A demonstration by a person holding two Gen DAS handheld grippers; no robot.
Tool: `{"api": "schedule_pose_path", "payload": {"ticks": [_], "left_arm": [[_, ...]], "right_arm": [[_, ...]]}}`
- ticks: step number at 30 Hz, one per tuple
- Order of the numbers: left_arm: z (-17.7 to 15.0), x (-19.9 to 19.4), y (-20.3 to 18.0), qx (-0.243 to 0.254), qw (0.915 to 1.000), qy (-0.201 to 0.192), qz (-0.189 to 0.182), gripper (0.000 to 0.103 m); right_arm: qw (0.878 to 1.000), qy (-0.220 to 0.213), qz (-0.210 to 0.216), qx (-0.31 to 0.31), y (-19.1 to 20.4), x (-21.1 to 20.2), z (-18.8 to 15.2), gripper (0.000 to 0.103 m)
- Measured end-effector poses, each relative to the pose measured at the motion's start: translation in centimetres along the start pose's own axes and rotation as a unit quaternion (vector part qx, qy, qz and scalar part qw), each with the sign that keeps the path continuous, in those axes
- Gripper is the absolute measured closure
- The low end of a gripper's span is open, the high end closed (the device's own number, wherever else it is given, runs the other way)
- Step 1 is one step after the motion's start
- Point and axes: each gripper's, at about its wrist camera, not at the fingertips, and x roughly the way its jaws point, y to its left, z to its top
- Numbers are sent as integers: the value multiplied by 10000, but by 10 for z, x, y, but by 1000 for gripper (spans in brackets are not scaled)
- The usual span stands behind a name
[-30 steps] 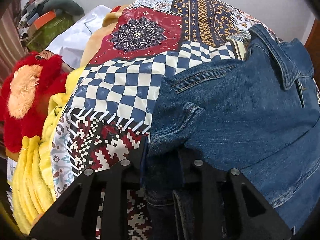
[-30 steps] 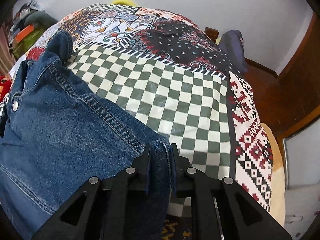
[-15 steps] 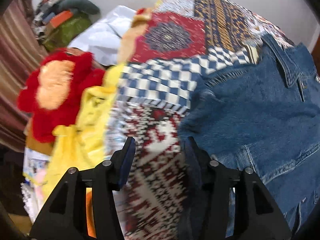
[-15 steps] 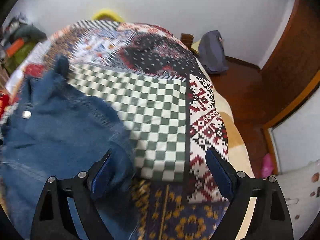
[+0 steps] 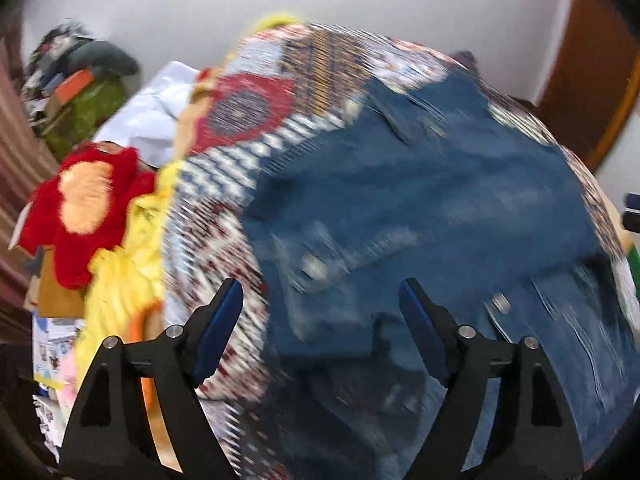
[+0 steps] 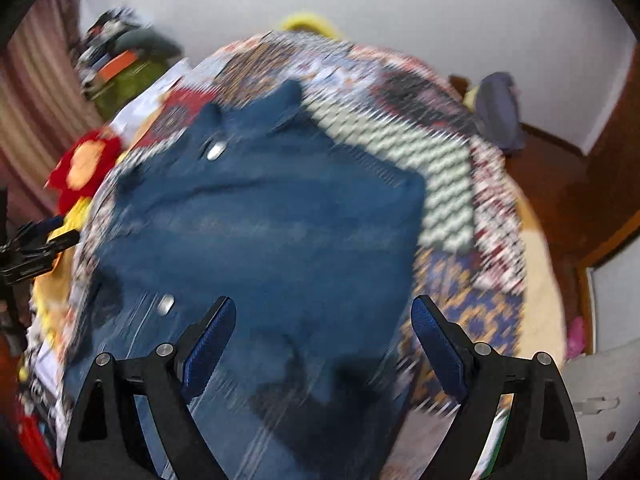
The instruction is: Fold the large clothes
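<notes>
A blue denim jacket (image 5: 420, 208) lies spread on a patchwork bedspread (image 5: 320, 64), collar toward the far end, both sleeves folded in over its front. It also shows in the right wrist view (image 6: 272, 220). My left gripper (image 5: 322, 308) is open and empty, raised above the jacket's near left part. My right gripper (image 6: 324, 324) is open and empty, raised above the jacket's near right part. Both views are motion-blurred.
A red and orange plush toy (image 5: 84, 200) and yellow fabric (image 5: 120, 280) lie left of the bed. White cloth (image 5: 152, 116) and a cluttered pile (image 5: 80, 80) sit at the far left. A grey bag (image 6: 500, 108) and wooden floor (image 6: 560, 184) are to the right.
Both grippers let go of the denim sleeves, opened wide and lifted back from the jacket. The sleeves now lie folded on the jacket.
</notes>
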Motion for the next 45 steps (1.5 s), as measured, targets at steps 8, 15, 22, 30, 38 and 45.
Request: {"api": "schedule_pose_path", "payload": {"ticks": [8, 15, 22, 30, 38, 45], "left_arm": [[-73, 23, -28, 299, 9969, 721, -6, 22], [-119, 17, 4, -306, 9947, 970, 131, 21], [-169, -9, 26, -805, 9903, 1110, 242, 21], [-209, -24, 24, -1484, 9839, 975, -214, 21], [-235, -35, 28, -2380, 9609, 896, -1096, 63], [-217, -51, 8, -1755, 9804, 647, -622, 90]], "right_arm": [[9973, 663, 63, -300, 27, 23, -75, 15], [9965, 806, -150, 152, 0, 9, -126, 15], [9924, 767, 39, 957, -30, -24, -168, 15], [9865, 428, 505, 1496, -27, -45, -203, 15], [9859, 193, 955, 1362, -4, -51, -215, 58], [9863, -150, 1029, 1279, -5, -60, -203, 86]]}}
